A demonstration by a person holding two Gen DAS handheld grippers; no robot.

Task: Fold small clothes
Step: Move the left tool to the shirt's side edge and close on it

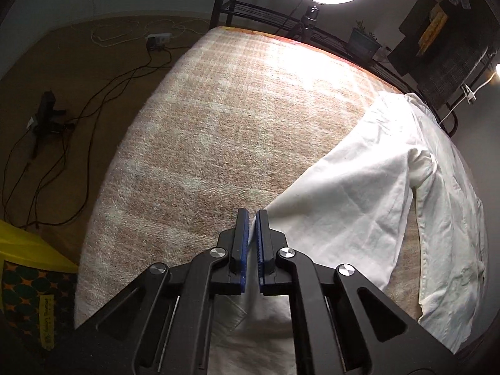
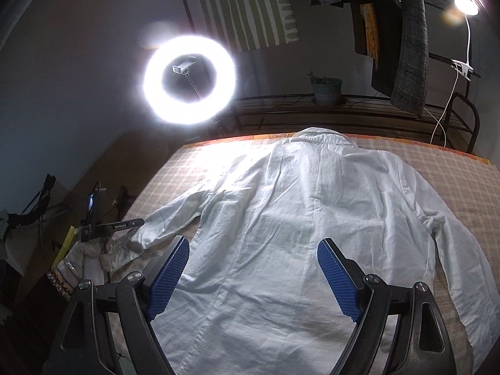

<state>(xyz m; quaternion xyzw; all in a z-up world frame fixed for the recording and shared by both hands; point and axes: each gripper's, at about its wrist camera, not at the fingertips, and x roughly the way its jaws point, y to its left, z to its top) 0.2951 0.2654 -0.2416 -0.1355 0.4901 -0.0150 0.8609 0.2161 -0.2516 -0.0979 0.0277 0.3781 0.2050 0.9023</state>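
Item: white shirt (image 2: 300, 218), flat on checked blanket (image 1: 218, 125), collar toward ring light (image 2: 189, 79).
L gripper (image 1: 253, 218): pinched shut on shirt's hem corner, thin bite; we judge it may slip w/ any tug.
R gripper (image 2: 253, 259): wide, empty, above shirt's lower back; we risk grabbing blanket too.

Left gripper (image 1: 253, 215): matte black plastic linkage arms at lower centre, four round silver screws, jaws faced with thin ribbed blue pads.
Right gripper (image 2: 253, 250): same black arms with triangular cut-outs along the bottom edge, silver screws, wide blue pads (image 2: 168, 278) with a fine dotted texture.
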